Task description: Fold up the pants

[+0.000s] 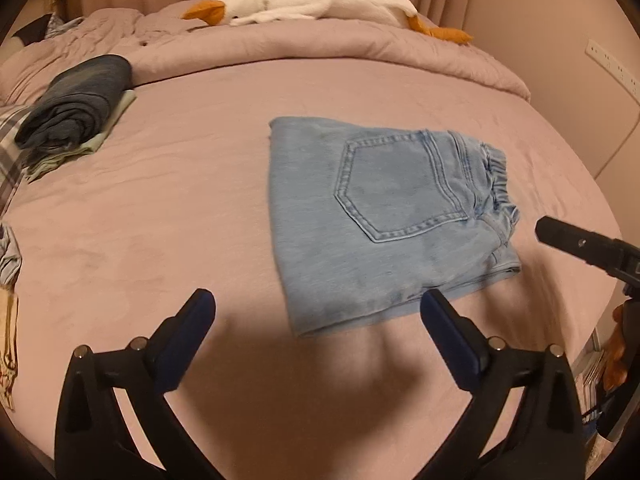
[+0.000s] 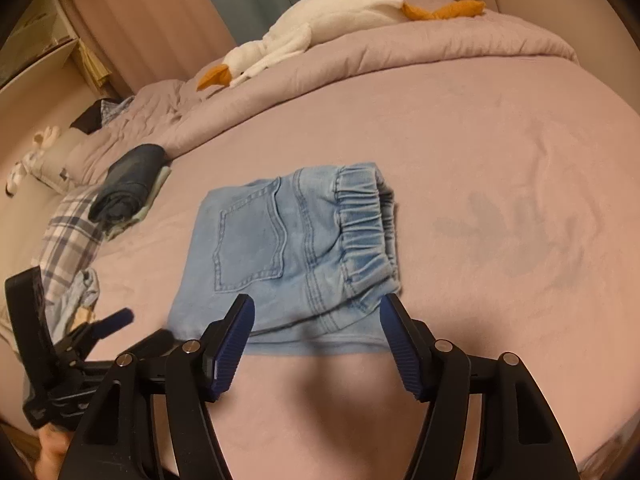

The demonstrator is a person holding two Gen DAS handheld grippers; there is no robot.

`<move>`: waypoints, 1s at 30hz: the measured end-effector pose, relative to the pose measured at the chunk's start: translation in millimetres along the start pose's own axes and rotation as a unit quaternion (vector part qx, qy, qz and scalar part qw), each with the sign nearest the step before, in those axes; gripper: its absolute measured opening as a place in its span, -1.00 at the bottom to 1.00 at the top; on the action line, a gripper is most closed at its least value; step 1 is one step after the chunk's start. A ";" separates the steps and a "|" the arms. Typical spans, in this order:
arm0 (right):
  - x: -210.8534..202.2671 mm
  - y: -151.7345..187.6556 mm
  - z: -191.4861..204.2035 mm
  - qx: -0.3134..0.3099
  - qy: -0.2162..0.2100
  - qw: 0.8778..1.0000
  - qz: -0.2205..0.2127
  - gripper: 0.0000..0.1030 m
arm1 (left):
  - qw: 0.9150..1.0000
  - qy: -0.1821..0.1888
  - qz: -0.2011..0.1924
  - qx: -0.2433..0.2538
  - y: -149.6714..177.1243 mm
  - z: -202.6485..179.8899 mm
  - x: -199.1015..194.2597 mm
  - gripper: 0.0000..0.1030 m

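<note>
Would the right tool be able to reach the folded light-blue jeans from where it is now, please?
Probably yes. The right tool stands open, nothing held, just in front of the jeans, whose near edge lies bare on the bed sheet. The left tool is open off to the side, not between them.

Plaid cloth [image 1: 8, 152] cut off at left edge, rt gripper [image 1: 576, 242] partly out of frame.
</note>
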State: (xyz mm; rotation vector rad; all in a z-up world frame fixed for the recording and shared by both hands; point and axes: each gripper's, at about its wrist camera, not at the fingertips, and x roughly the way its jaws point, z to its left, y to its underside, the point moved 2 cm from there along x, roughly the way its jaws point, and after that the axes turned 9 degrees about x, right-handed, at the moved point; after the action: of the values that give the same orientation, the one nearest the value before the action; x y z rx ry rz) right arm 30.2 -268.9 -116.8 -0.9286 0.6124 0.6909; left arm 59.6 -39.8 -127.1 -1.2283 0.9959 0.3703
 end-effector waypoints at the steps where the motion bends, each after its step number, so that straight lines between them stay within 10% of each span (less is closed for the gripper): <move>1: -0.7 0.5 -1.1 0.003 -0.001 1.000 0.002 0.30 | 1.000 -0.001 -0.001 -0.002 0.4 2.0 -2.5 0.99; 12: 20.5 -7.6 -19.7 0.063 -0.036 0.997 0.038 0.35 | 0.997 0.052 0.024 -0.053 0.3 23.7 15.0 0.99; 20: 55.3 -19.6 -48.5 0.130 -0.056 0.986 0.084 0.36 | 0.953 0.217 0.064 -0.201 -9.8 60.2 79.2 0.99; 30: 82.6 -33.8 -46.0 0.131 -0.104 0.981 0.097 0.64 | 0.948 0.228 0.052 -0.218 -42.3 55.4 102.8 0.96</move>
State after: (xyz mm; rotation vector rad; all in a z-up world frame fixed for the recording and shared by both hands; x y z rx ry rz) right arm 99.8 -301.3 -181.4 -0.5483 0.5961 0.8478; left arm 170.2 -31.2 -182.9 -1.7141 1.4300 0.4111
